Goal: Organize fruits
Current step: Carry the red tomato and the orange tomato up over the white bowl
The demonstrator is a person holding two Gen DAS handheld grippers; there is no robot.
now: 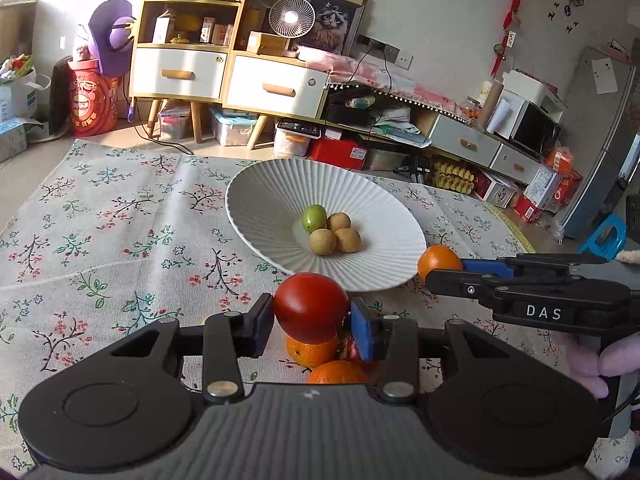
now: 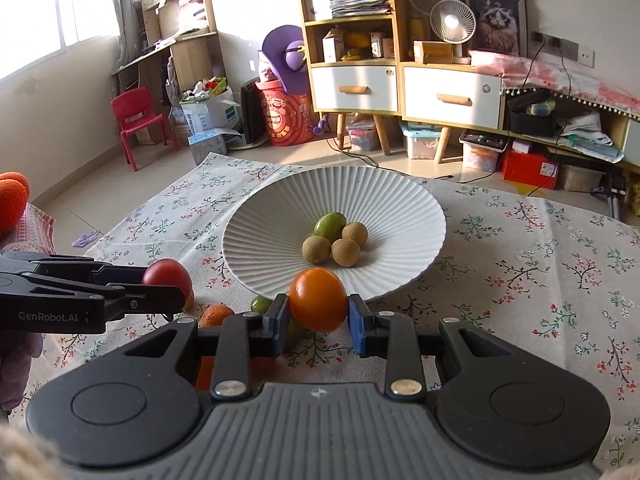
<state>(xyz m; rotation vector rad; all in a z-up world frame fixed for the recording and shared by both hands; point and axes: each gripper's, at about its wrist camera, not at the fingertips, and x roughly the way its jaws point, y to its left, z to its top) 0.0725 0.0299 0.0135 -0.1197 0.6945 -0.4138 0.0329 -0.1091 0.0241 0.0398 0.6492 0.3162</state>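
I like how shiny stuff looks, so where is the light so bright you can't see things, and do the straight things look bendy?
Left wrist view: sun washes out the wall at top left, and the red tomato has a small shine. Right wrist view: the windows glare white, the orange tomato gleams, and the shelf leans and curves toward the picture's edges.

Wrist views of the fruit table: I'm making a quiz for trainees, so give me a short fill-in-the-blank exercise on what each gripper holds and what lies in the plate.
1. The left gripper is shut on a ____ tomato.
2. The right gripper is shut on an ____ tomato.
3. In the white ribbed plate lie three brown longans and one ____ fruit.

Missing words: red; orange; green
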